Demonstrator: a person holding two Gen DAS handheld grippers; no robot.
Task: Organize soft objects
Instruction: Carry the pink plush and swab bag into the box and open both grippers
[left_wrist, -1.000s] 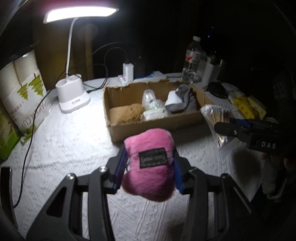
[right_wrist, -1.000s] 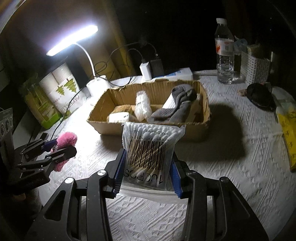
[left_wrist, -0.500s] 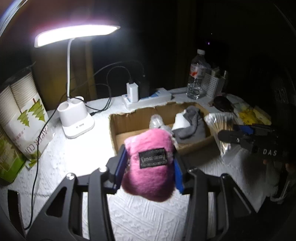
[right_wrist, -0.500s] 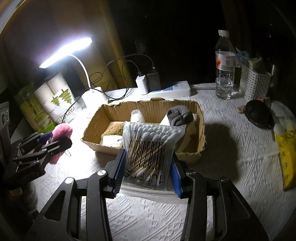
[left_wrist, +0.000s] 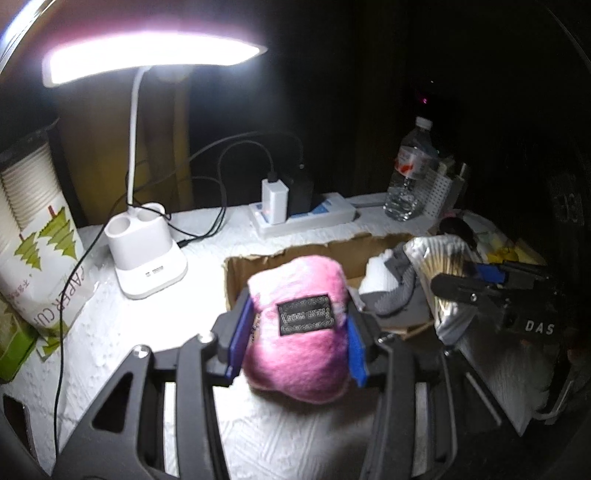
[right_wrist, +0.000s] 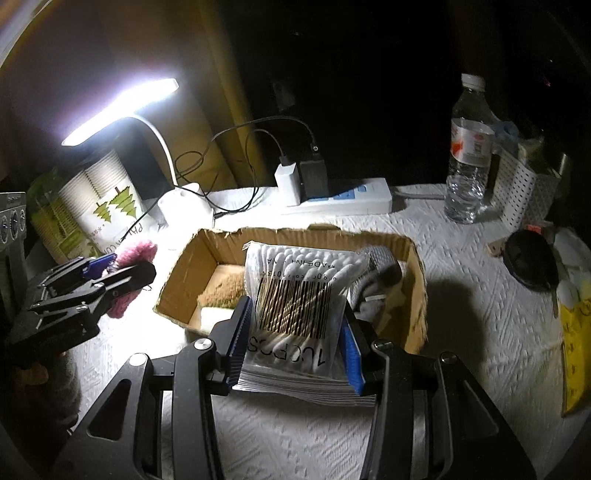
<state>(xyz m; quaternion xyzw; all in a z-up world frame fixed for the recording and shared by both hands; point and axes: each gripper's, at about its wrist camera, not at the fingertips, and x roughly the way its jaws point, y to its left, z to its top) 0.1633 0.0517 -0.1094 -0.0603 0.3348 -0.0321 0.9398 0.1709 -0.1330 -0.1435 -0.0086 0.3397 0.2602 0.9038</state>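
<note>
Left claw (left_wrist: 297, 334) pinches a fluffy pink plush pouch (left_wrist: 299, 332) above the white worktop (left_wrist: 110, 332); right claw (right_wrist: 295, 339) grips a clear cotton-swab bag (right_wrist: 299, 295) over the torn cardboard box (right_wrist: 417, 288), "DAS" legible only from the left wrist

L wrist cam: rides left gripper (left_wrist: 297, 334), faces fwd-down, close. R wrist cam: same on right gripper (right_wrist: 293, 332). Both share cardboard box (right_wrist: 184, 258), lamp (left_wrist: 147, 59).

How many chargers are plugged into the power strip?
2: a white charger and a black charger beside it, both on the strip behind the box. No others show.
</note>
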